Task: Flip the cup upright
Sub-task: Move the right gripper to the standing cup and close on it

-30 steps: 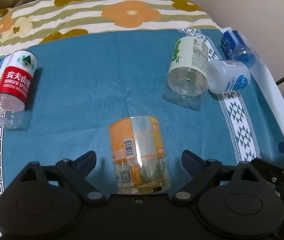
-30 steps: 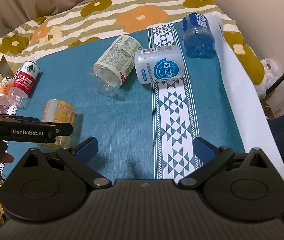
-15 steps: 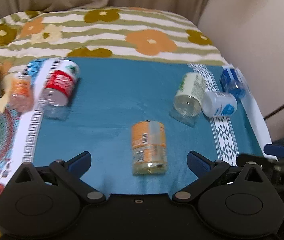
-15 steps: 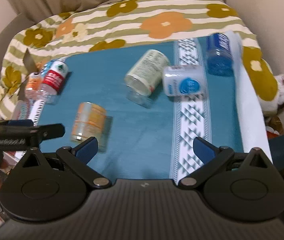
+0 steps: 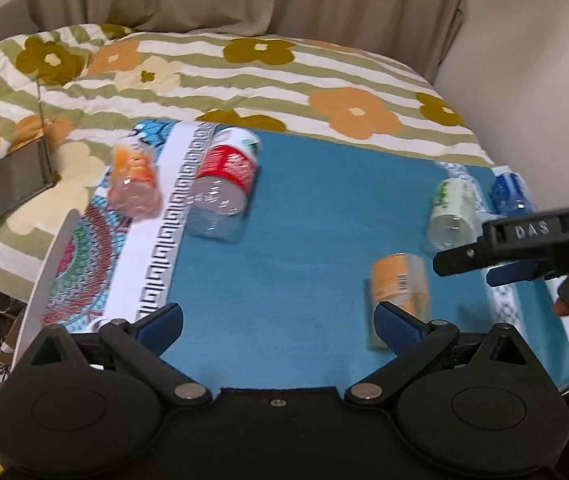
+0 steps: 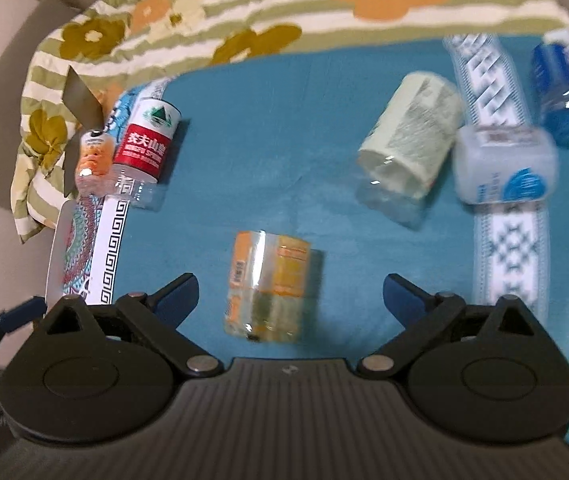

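Several cut-bottle cups lie on their sides on a teal cloth (image 5: 304, 220). An orange-labelled clear cup (image 6: 268, 284) lies just ahead of my right gripper (image 6: 290, 296), between its open, empty fingers without touching them. The same cup (image 5: 402, 284) sits in front of the right fingertip of my left gripper (image 5: 278, 320), which is open and empty. The right gripper (image 5: 524, 244) also shows at the right edge of the left wrist view.
A red-labelled cup (image 6: 146, 148) and a small orange cup (image 6: 92, 160) lie at the left. A pale green cup (image 6: 408, 140), a white cup (image 6: 504, 170) and a blue cup (image 6: 562, 92) lie at the right. A floral quilt (image 5: 244, 72) lies behind.
My left gripper has pulled back and swung left, away from the orange-labelled cup. My right gripper has moved left and closer, so that cup now lies between its fingers.
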Available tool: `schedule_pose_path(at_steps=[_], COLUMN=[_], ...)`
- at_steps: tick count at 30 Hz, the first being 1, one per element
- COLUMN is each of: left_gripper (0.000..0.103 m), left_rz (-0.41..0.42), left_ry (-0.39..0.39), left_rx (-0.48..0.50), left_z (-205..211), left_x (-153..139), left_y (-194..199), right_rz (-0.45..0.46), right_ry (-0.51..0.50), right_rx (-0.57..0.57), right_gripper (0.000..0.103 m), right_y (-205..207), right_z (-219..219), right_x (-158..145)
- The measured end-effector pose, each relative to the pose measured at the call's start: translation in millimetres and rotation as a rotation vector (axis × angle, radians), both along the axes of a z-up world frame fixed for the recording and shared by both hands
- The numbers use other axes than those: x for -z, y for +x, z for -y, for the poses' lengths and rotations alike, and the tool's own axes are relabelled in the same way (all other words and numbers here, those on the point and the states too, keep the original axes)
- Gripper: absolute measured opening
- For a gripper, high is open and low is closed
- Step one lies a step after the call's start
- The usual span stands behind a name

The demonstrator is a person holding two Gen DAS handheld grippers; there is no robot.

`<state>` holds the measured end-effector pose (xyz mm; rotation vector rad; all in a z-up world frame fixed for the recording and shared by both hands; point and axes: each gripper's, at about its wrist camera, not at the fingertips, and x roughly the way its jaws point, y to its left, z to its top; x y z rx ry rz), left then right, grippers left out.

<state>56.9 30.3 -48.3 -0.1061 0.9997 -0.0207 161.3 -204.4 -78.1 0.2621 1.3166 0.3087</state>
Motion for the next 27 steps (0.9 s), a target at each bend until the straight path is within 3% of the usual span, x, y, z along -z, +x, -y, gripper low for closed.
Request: schedule_pose_path(at_steps=[11,15,18,27], left_gripper=[0.103,0.103,0.103,0.103], left_rz=[-0.082,-0.088,-0.092,-0.089], left_ry=[-0.089,-0.099,-0.102,-0.105], left_rx=[-0.052,-0.033,-0.021,-0.008], left_z=[-61,-67,-68,-71], left_x=[25,27,28,27], left_y=[16,20,22,24], right_rz=[-0.135,-0.177,-0.193,-0.166], right_ry=[-0.022,-0.005,0.013,0.019], right_rx=[0.047,0.072,0.079,0.088], right_gripper=[0.101,0.091,0.075,0.072], right_y=[37,39,38,35], right_z=[-25,-24,-24,-25], right_x=[41,50,53,49])
